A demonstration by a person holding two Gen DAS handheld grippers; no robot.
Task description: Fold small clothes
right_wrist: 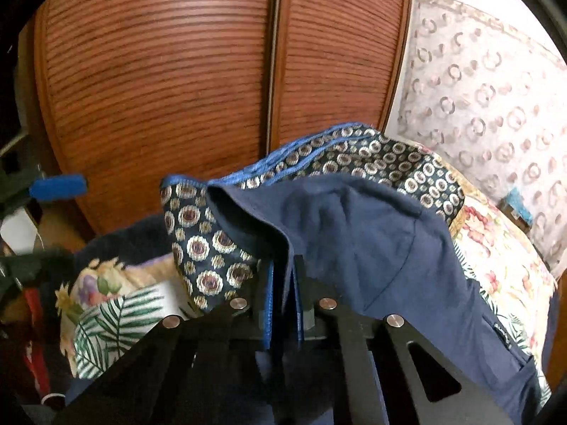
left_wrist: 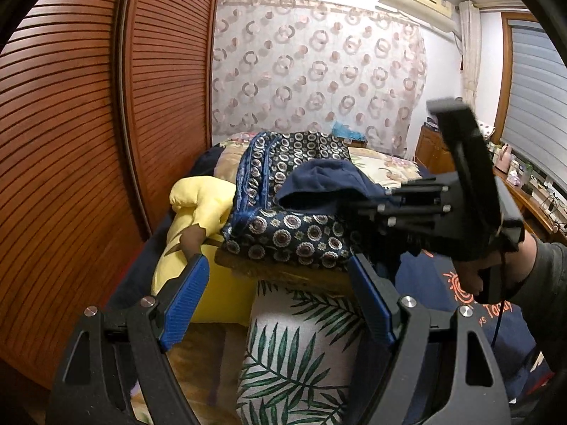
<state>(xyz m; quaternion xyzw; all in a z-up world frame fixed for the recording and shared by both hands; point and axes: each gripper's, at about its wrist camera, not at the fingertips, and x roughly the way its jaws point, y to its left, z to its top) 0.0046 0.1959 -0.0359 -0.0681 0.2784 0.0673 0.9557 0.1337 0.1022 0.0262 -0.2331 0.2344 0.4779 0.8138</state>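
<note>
A small navy blue garment [right_wrist: 372, 233] hangs from my right gripper [right_wrist: 283, 283], whose blue-padded jaws are shut on a fold of it. It is lifted above a dark blue cushion with a circle pattern [right_wrist: 209, 248]. In the left wrist view the same garment [left_wrist: 326, 187] drapes over my right gripper [left_wrist: 375, 209], held up at the right. My left gripper [left_wrist: 280, 294] is open and empty, with its blue fingers [left_wrist: 184, 304] spread wide below the patterned cushion [left_wrist: 294, 233].
A leaf-print pillow [left_wrist: 294, 354] lies under my left gripper, a yellow plush [left_wrist: 198, 212] to its left. Brown louvred wardrobe doors [left_wrist: 88, 141] stand close at the left. A floral bedspread [right_wrist: 496, 265] and a curtain [left_wrist: 319, 71] are behind. A navy printed cloth [left_wrist: 460, 290] lies at the right.
</note>
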